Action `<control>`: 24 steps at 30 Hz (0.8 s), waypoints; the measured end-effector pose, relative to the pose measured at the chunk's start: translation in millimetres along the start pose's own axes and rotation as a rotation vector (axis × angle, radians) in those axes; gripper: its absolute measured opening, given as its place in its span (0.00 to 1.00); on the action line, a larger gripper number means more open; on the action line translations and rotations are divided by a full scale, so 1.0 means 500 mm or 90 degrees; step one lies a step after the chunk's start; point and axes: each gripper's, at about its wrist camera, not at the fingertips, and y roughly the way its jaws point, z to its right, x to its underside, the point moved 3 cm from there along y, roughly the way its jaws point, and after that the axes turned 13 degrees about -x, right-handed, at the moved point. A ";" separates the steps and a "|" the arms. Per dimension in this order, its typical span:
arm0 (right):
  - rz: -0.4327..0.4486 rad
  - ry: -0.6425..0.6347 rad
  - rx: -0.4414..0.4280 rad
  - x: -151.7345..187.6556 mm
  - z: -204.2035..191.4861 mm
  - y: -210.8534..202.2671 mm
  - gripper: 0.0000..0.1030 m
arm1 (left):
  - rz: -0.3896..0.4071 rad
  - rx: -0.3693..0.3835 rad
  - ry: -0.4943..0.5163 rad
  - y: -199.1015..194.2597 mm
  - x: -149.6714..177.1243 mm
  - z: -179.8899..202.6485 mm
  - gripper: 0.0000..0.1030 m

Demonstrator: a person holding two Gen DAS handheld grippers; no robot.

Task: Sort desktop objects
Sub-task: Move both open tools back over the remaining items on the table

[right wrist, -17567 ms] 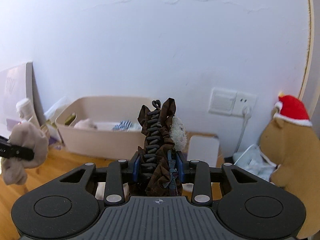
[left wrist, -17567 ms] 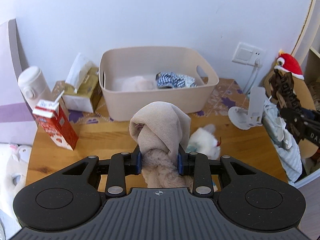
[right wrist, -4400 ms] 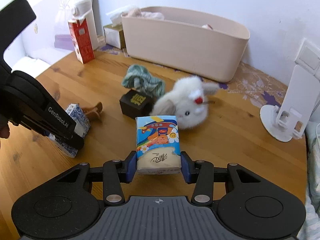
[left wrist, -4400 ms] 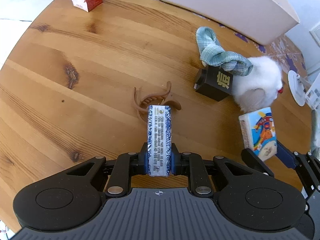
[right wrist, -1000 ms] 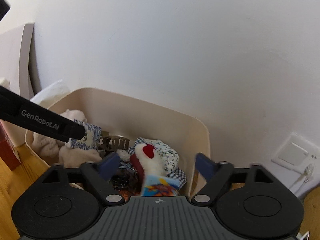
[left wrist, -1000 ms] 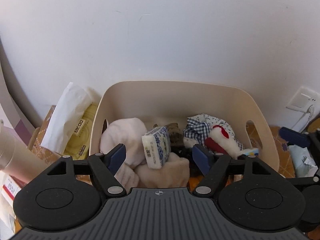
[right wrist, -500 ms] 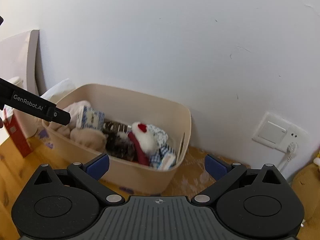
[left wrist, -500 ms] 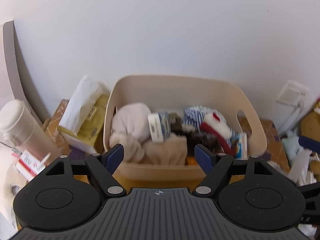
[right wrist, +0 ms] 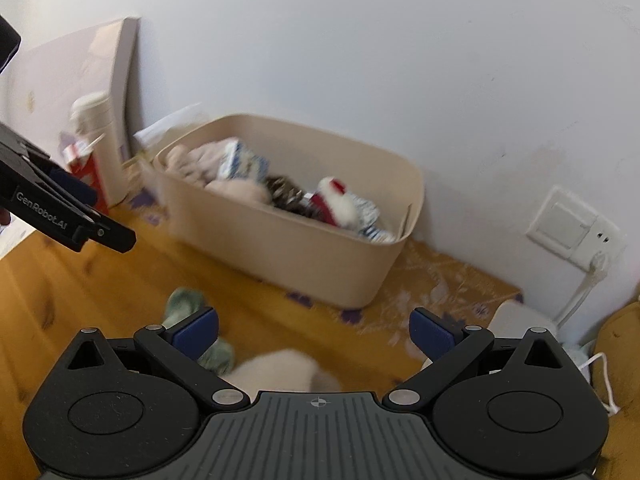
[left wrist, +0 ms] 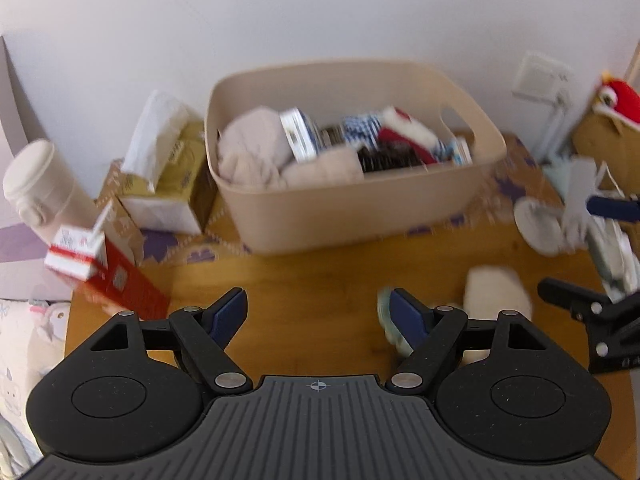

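The beige bin [left wrist: 360,216] [right wrist: 280,248] stands at the back of the wooden table, holding cloths, a blue-patterned tissue pack [left wrist: 298,136] [right wrist: 240,164], a red and white plush and other items. My left gripper [left wrist: 318,314] is open and empty over bare wood in front of the bin. My right gripper [right wrist: 314,334] is open wide and empty, above a white plush [right wrist: 276,372] [left wrist: 496,292]. A green checked cloth [right wrist: 188,308] [left wrist: 390,332] lies by its left finger. The picture is blurred by motion.
Left of the bin are a tissue box [left wrist: 168,176], a white bottle [left wrist: 36,184] and a red milk carton [left wrist: 104,276]. A white phone stand [left wrist: 556,216] and a wall socket [right wrist: 572,228] are at the right. A brown plush with a red hat [left wrist: 612,120] sits at far right.
Both grippers have pulled back from the bin toward the front of the table. The bin looks smaller, and the wood, white plush and green cloth have come into view.
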 end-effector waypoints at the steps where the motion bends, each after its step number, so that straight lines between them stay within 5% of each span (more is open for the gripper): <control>1: -0.009 -0.002 -0.006 0.007 -0.005 0.001 1.00 | -0.011 0.008 0.003 0.000 0.011 0.000 0.77; 10: -0.078 0.004 -0.037 0.055 -0.037 0.028 1.00 | -0.091 0.054 0.043 0.015 0.104 0.020 0.77; 18: -0.139 -0.010 -0.055 0.090 -0.053 0.071 1.00 | -0.140 0.019 0.115 0.057 0.165 0.028 0.77; 19: -0.145 -0.012 -0.054 0.094 -0.056 0.077 1.00 | -0.048 0.045 0.149 0.065 0.166 0.025 0.77; 24: -0.173 -0.018 -0.048 0.110 -0.063 0.108 1.00 | -0.052 0.054 0.171 0.085 0.181 0.029 0.77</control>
